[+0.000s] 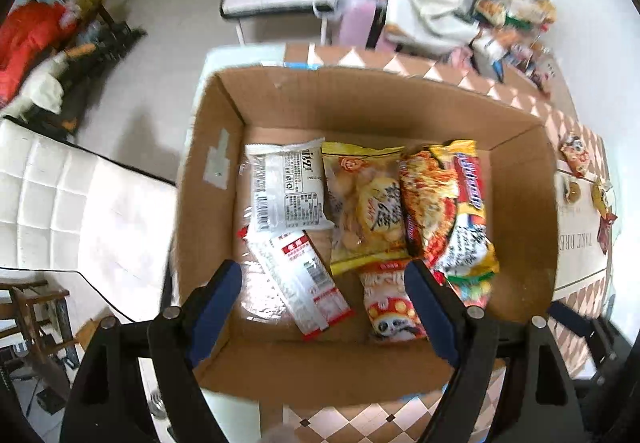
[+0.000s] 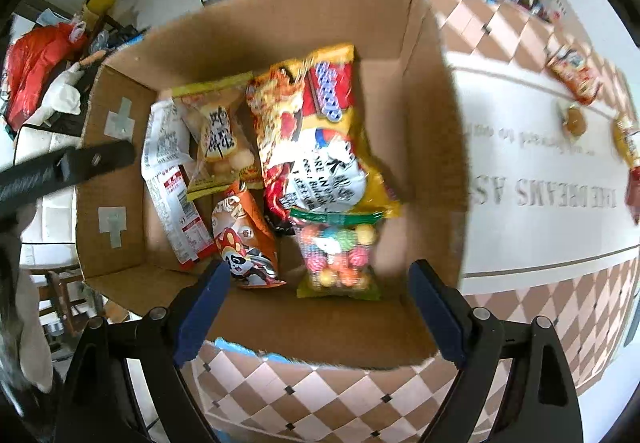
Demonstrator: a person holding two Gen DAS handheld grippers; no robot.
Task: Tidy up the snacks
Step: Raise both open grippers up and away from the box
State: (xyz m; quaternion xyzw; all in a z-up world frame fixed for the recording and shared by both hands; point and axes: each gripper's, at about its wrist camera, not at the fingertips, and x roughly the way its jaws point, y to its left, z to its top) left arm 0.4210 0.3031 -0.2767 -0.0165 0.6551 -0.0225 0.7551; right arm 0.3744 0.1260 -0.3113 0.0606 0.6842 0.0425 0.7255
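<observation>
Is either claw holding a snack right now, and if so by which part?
Nothing is held. The left claw and the right claw are both open and empty above the cardboard box of snacks.

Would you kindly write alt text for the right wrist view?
An open, empty right gripper hovers over a cardboard box holding snack packets, nearest a bag of colourful candy balls. The box sits on a checkered tablecloth, with more snacks lying loose to its right.

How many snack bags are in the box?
7, maybe more hidden underneath: white packet and red-white packet at left, cracker bag in the middle, panda bag in front, noodle bag, yellow bag and candy bag at right.
</observation>
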